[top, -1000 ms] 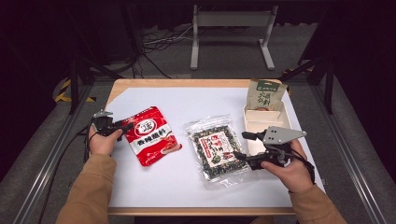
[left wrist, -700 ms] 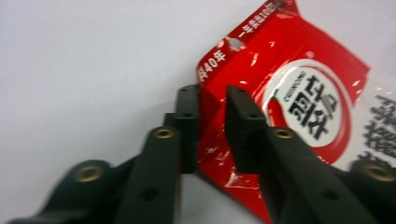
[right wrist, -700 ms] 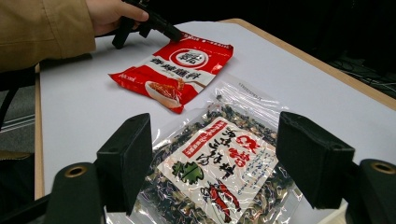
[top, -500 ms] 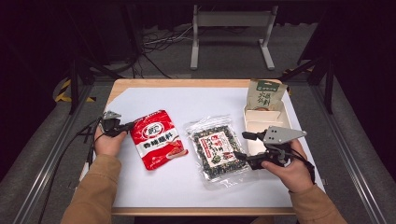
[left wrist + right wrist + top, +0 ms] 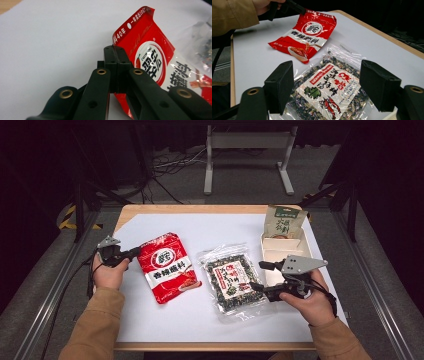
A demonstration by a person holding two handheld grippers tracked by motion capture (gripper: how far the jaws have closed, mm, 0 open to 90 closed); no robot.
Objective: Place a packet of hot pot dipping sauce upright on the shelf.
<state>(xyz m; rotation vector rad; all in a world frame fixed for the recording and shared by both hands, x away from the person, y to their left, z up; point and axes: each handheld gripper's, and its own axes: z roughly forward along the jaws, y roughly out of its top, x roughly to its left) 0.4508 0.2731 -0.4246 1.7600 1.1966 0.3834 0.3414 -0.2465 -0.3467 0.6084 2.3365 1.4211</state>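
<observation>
1. The left tongs [image 5: 117, 53] are pinched tight on the top corner of the red sauce packet [image 5: 166, 266]: a corner grip lets the flat pouch be peeled up off the worktop [image 5: 210, 227].
2. The red sauce packet lies just left of the clear seaweed bag [image 5: 231, 281], its gripped corner tilted upward.
3. The right tongs [image 5: 325, 87] stand wide above the near edge of the seaweed bag, holding nothing, seemingly poised to take it.
4. A cardboard tray [image 5: 280, 251] and a green pouch [image 5: 284, 221] sit right of the seaweed bag, likely the packing spot.
</observation>
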